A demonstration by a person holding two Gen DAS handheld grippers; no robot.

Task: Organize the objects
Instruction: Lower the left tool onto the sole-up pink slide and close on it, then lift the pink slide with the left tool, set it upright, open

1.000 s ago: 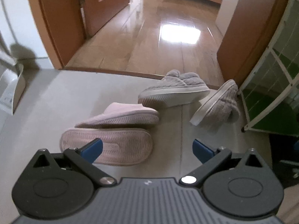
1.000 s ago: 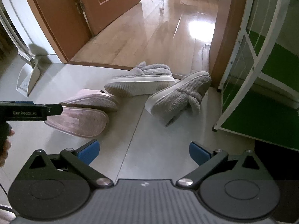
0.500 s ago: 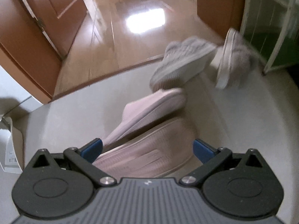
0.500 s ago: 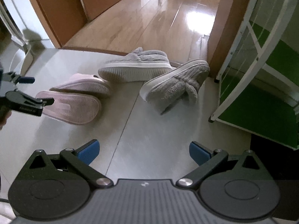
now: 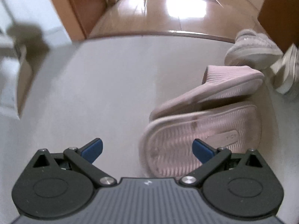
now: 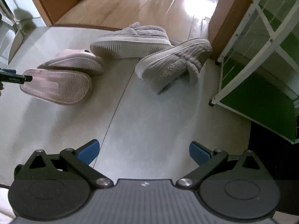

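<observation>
Now the left gripper [image 5: 146, 149] has its jaws wide apart, holding nothing, low over the grey floor [image 5: 104, 85]. Its right pad is in front of the heel part of a pink slipper [image 5: 201, 141] that lies sole up. The second pink slipper [image 5: 214, 91] leans on its side, just behind the first one and touching it. This view is blurred, so the small mark on the sole cannot be read.

The right gripper [image 6: 143, 152] is also open and empty, well apart from all the shoes. From its view, two grey slippers [image 6: 130, 41] lie near the door threshold; one [image 6: 173, 63] is tilted on its edge with the fluffy side down, and the two seem to touch. In the left view both grey slippers are cut off at the right border.

At the left border of the right view only the tip of the left gripper shows, at the pink sole. A white and green rack [image 6: 261, 65] stands at the right, partly out of frame.
</observation>
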